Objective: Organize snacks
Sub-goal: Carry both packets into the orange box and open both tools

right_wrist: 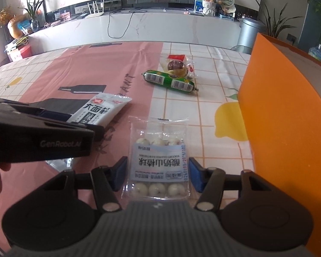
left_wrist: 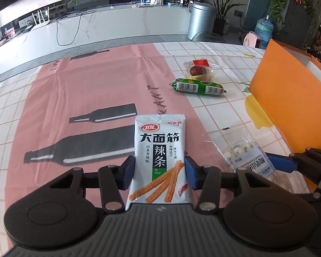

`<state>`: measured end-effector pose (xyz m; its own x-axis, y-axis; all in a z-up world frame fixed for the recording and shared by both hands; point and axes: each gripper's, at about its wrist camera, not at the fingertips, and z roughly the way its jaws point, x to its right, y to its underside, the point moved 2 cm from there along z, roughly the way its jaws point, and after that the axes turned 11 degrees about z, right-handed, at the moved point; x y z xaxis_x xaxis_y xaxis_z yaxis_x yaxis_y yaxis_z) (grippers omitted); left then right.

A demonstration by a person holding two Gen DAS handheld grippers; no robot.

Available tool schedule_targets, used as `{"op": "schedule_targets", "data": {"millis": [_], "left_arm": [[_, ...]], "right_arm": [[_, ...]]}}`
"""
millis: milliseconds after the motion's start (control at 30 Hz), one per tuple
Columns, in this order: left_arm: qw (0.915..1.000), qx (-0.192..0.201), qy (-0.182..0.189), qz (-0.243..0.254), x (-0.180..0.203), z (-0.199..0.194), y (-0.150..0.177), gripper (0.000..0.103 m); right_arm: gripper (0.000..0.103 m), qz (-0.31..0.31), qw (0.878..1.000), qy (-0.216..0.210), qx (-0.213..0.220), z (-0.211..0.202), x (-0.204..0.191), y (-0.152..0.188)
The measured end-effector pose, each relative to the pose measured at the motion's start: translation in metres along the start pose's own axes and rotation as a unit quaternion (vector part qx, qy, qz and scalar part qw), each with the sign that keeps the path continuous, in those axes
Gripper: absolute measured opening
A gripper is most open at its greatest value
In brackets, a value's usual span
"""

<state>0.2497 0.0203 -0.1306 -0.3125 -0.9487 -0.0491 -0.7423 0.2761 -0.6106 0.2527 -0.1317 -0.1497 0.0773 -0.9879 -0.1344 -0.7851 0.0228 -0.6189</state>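
White latiao snack packet [left_wrist: 158, 160] sitting pinched in left gripper [left_wrist: 159, 171] — right gripper [right_wrist: 158, 175] clamping clear bag of white yogurt balls [right_wrist: 158, 165] beside orange box [right_wrist: 284, 111].

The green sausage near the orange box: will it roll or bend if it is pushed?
The green sausage looks round and smooth, so it would probably roll sideways. It seems firm and likely bends little. Its glossy wrapper may be slippery for a claw.

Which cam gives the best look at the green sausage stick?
Right wrist: the green plastic-wrapped sausage stick lies nearer the frame's centre, both barcodes showing. Left wrist shows it whole too, but farther off to the right and smaller.
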Motion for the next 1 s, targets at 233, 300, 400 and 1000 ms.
{"op": "schedule_targets", "data": {"millis": [233, 300, 400, 1000], "left_arm": [[0.9997, 0.022, -0.013, -0.003, 0.015, -0.054, -0.005, 0.056], [0.9994, 0.031, -0.015, -0.005, 0.021, -0.071, -0.008, 0.056], [0.9990, 0.042, -0.009, -0.010, 0.031, -0.095, -0.013, 0.056], [0.9924, 0.069, 0.100, 0.019, 0.130, -0.161, -0.066, 0.056]], "right_arm": [[0.057, 0.018, 1.000, -0.025, -0.004, -0.038, 0.009, -0.002], [0.057, 0.021, 0.999, -0.035, -0.002, -0.053, 0.011, -0.002], [0.057, 0.024, 0.999, -0.049, -0.001, -0.075, 0.014, -0.002], [0.057, 0.023, 0.998, -0.050, 0.013, -0.212, 0.121, -0.021]]}}
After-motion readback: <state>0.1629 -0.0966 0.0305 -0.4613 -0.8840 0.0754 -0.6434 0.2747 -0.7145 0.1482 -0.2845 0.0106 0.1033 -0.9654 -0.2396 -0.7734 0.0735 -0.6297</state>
